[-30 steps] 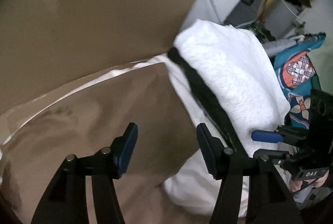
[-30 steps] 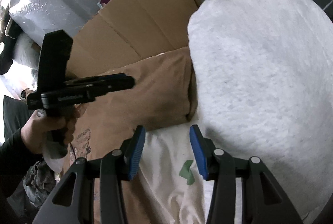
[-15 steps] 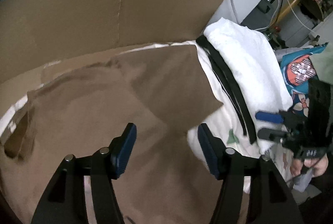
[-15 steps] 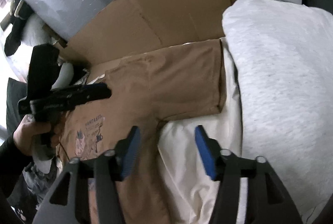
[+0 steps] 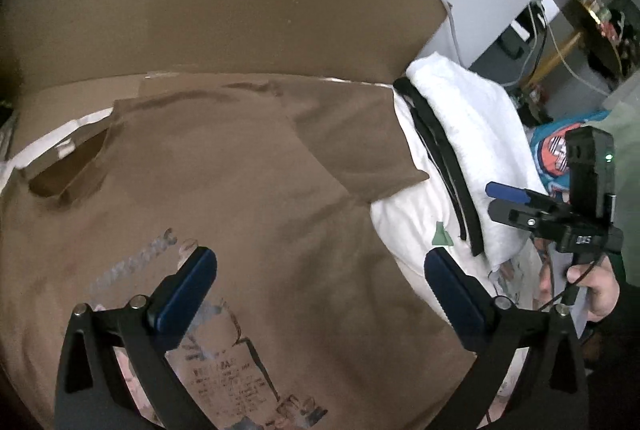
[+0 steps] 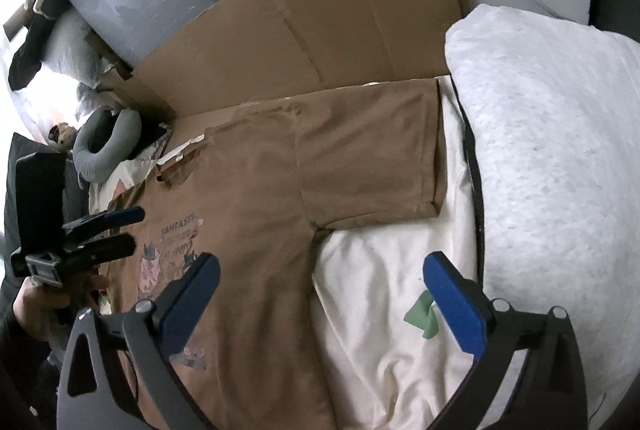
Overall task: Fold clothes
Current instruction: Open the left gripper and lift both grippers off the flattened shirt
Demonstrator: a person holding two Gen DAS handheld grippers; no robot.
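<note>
Brown T-shirt (image 6: 256, 190) lies spread flat, print up, on the cream sheet (image 6: 380, 290), ahead of and under both my grippers. My left gripper (image 5: 320, 286) and right gripper (image 6: 320, 290) gape wide, holding nothing. One sleeve (image 6: 368, 150) lies ahead of my right jaws; pinching sheet along with shirt could drag both and spoil a fold.
</note>
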